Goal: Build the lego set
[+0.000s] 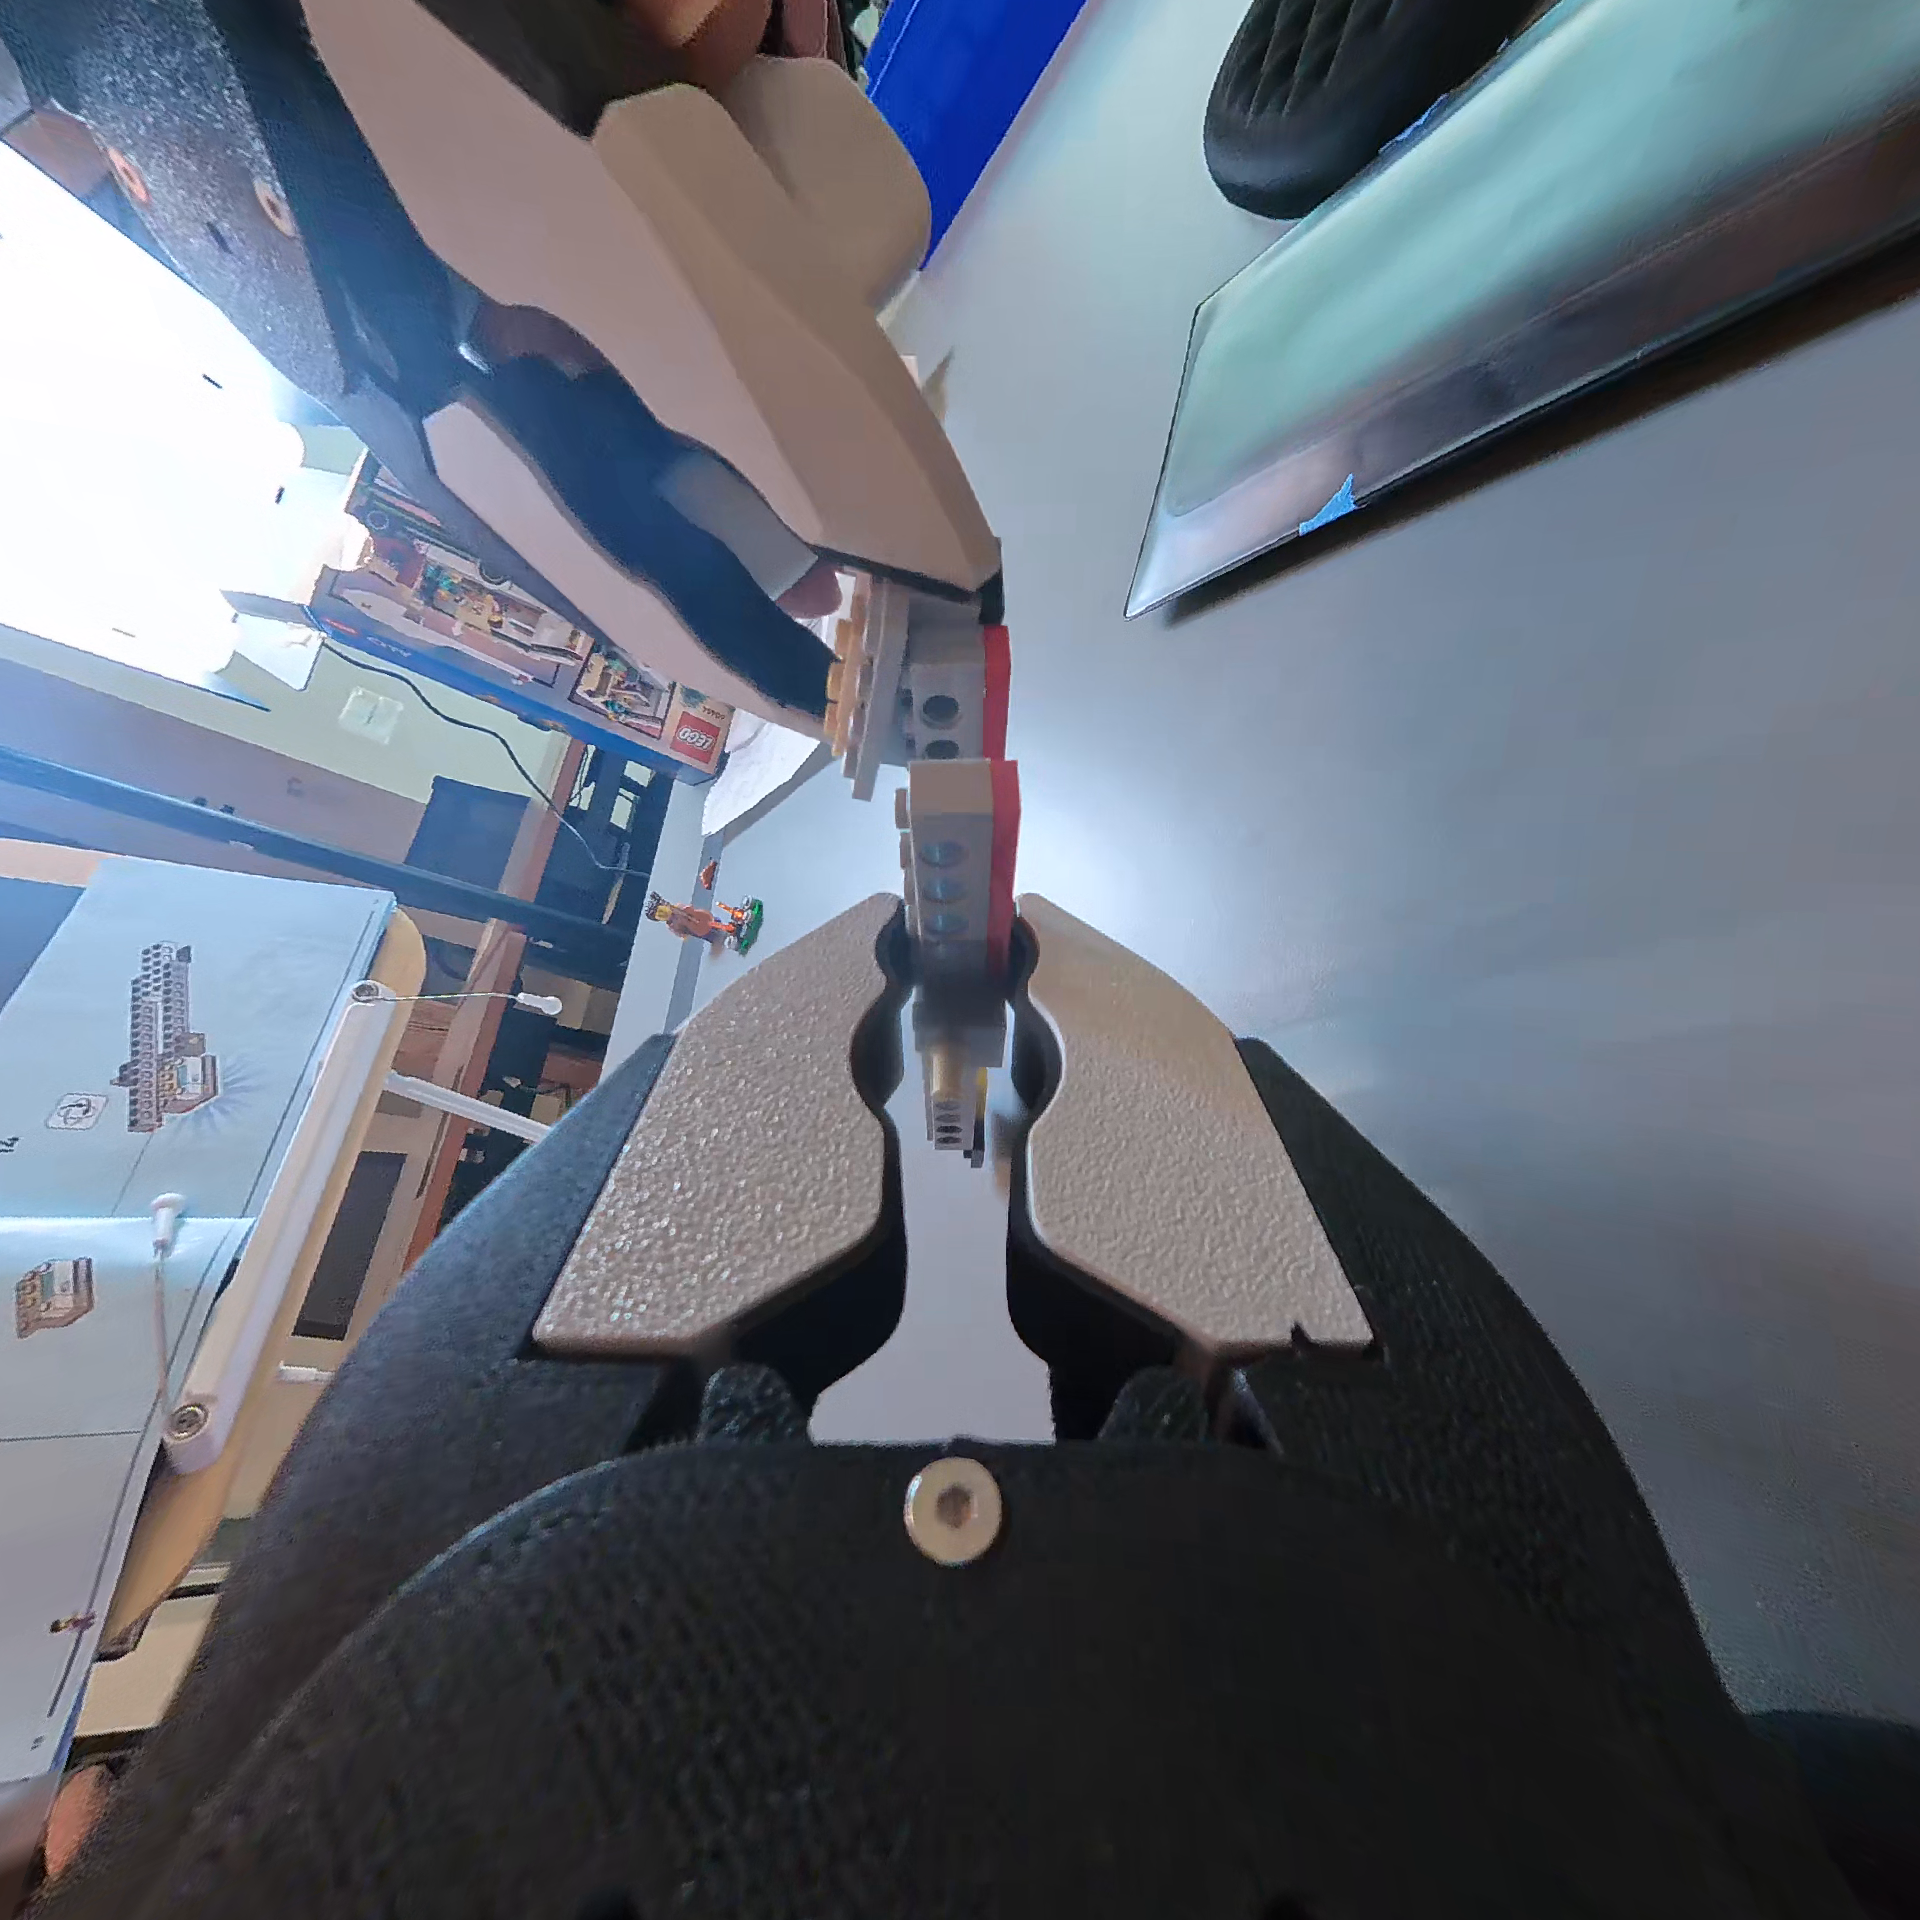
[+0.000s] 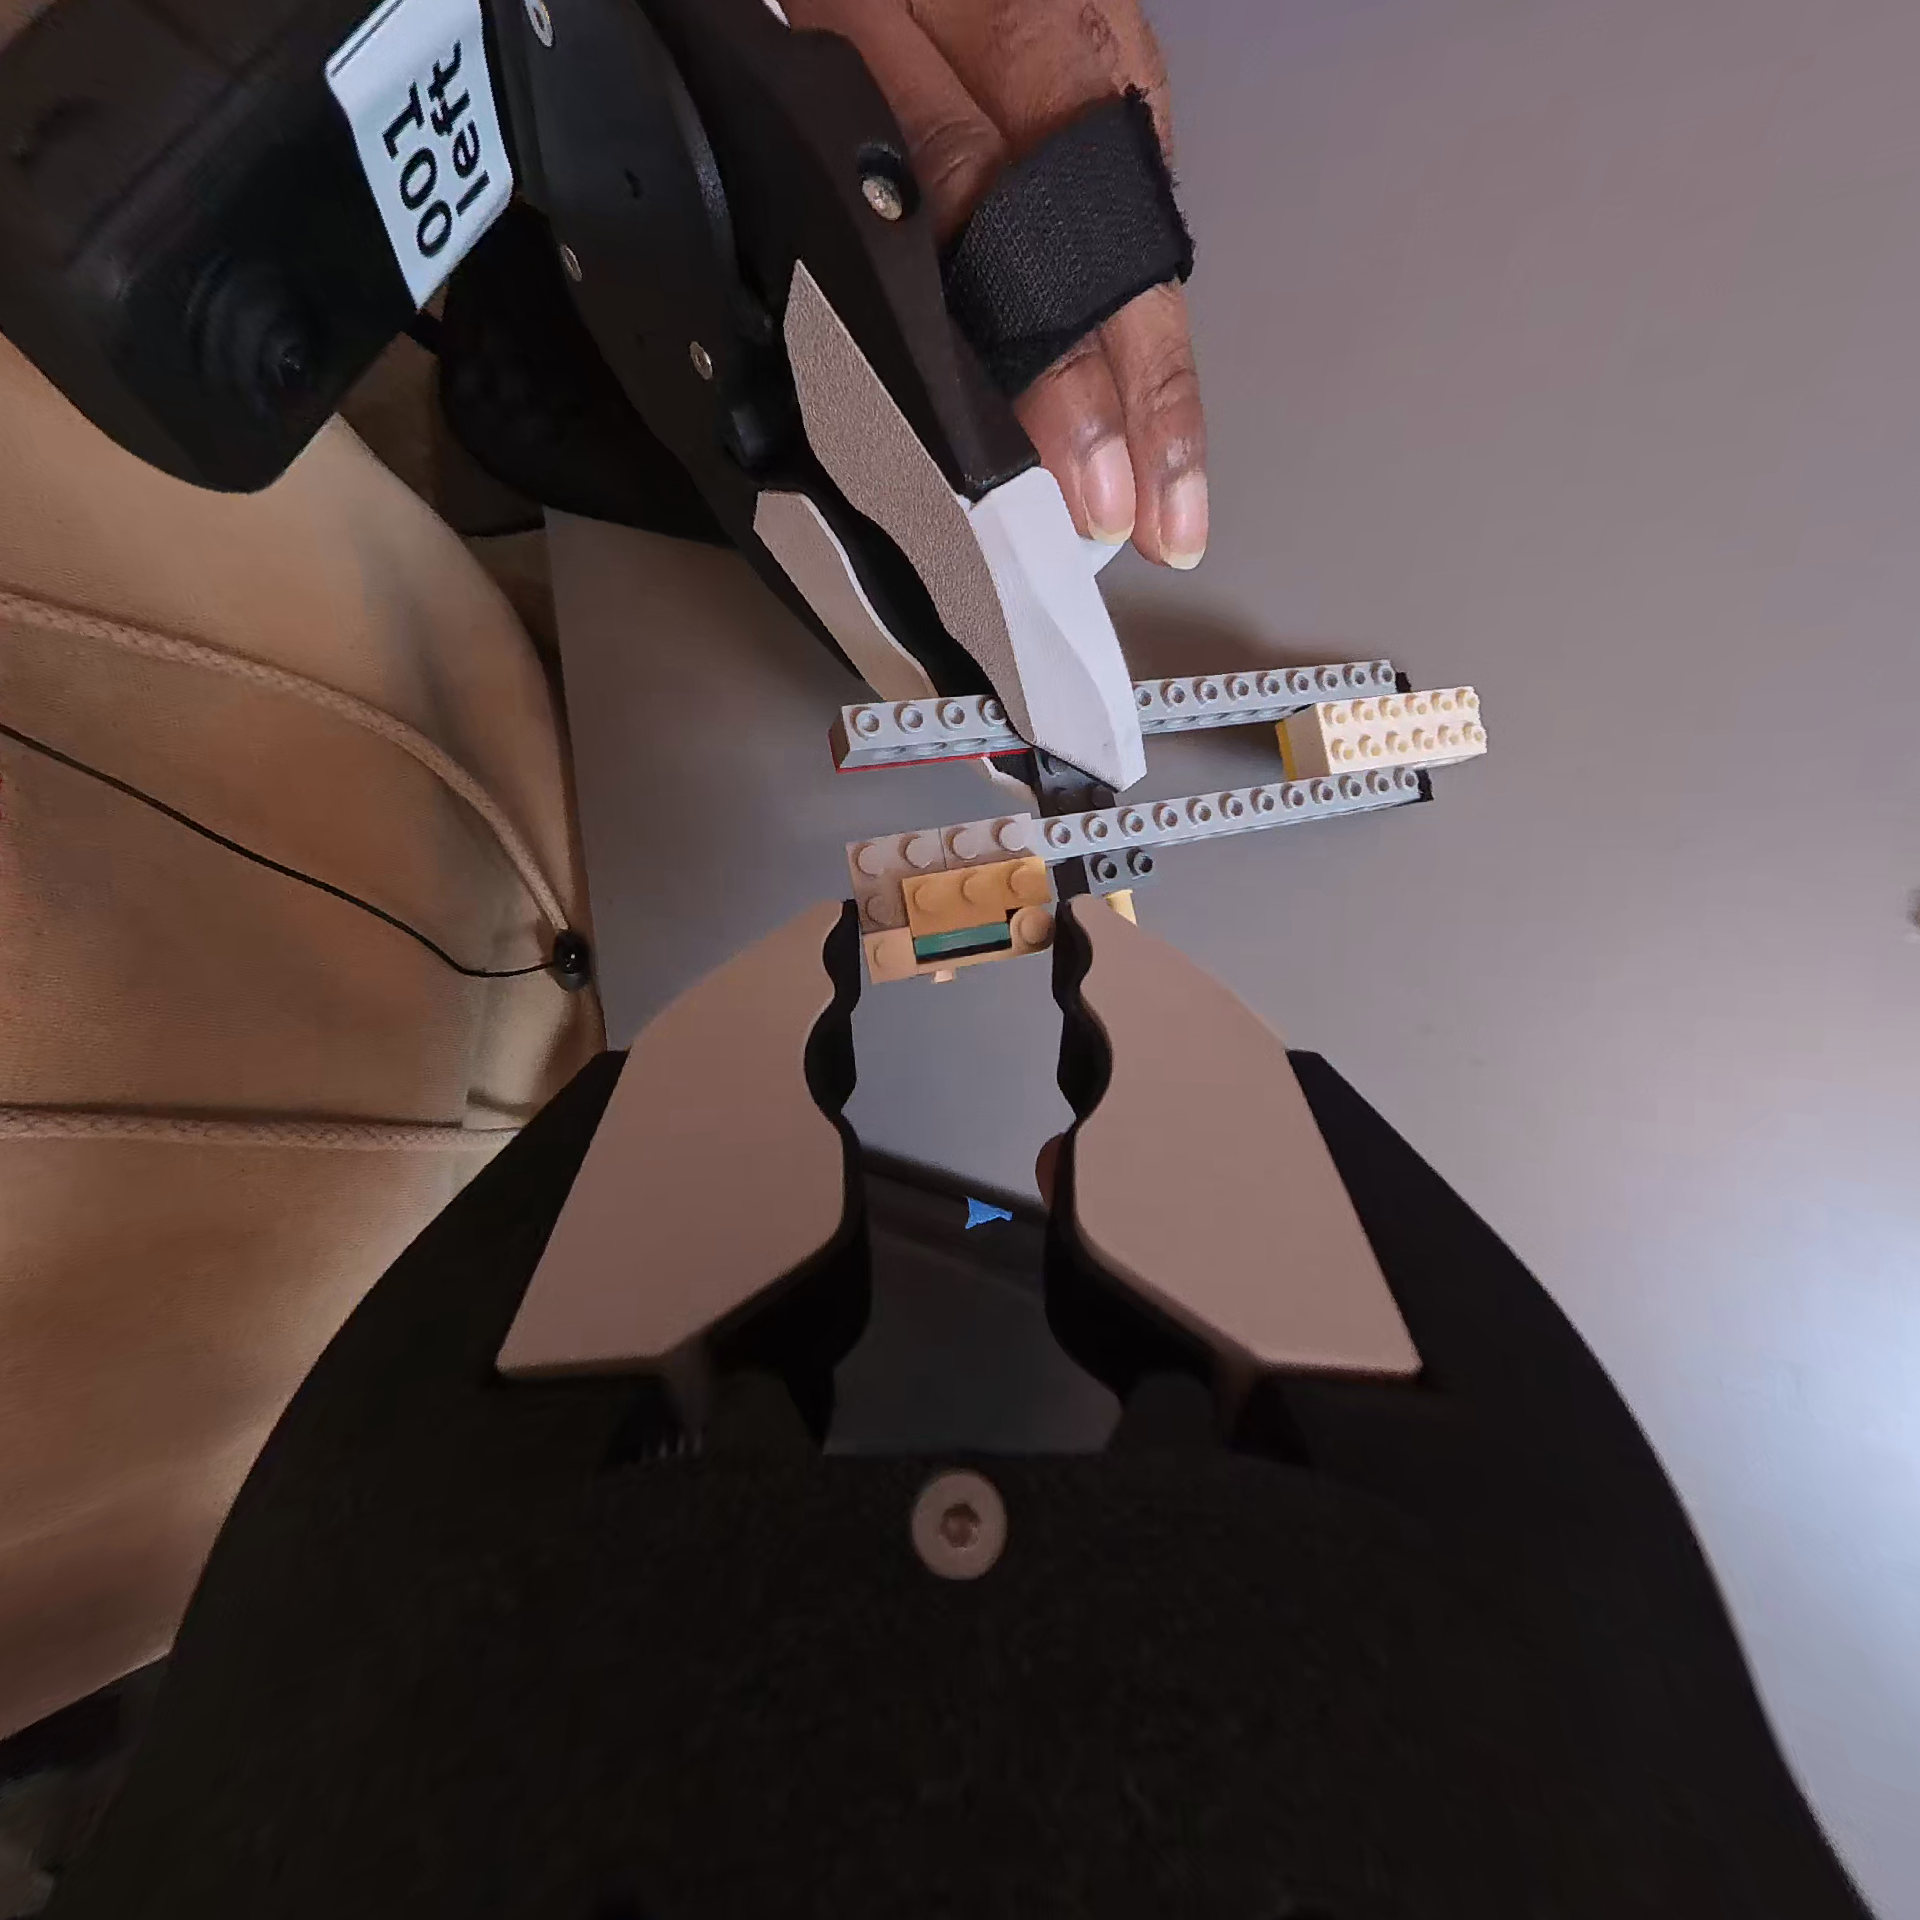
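Window glare overexposed; fisheye-warped edges; near parts blurred.

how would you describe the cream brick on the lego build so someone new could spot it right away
Start at the lego frame held over the grey table between the two grippers: two long grey studded beams run side by side. At their far end from the right gripper, the cream brick bridges them. It is the only pale, chunky block with two stud rows there.
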A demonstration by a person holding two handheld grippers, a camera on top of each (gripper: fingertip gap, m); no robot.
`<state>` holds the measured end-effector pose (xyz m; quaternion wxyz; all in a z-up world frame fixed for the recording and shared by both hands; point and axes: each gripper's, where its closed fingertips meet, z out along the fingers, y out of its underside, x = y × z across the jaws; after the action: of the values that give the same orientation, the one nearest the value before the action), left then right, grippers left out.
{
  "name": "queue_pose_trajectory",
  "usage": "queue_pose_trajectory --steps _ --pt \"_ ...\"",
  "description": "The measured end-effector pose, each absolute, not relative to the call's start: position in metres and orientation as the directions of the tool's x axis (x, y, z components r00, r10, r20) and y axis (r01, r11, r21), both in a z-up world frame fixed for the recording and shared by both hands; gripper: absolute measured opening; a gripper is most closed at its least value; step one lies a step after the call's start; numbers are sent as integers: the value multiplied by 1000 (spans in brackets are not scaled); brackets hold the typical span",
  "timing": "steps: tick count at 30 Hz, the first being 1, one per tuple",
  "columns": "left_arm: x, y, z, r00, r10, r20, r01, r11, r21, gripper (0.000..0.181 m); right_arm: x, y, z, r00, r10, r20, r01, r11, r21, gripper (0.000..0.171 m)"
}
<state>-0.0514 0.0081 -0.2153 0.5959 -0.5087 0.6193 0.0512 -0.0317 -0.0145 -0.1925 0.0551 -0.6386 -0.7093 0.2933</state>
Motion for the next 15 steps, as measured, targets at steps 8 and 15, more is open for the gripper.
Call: queue_pose_trajectory --steps 8,15 --pt "-49 5 -218 222 -579 -784 -691 474 -546 16 -33 -18 -198 -152 910 -386 882 -51 -468 36" --pt "-45 2 -214 224 -544 -808 -682 505 -529 17 -34 -25 -194 -185 878 -441 865 -68 -497 36"
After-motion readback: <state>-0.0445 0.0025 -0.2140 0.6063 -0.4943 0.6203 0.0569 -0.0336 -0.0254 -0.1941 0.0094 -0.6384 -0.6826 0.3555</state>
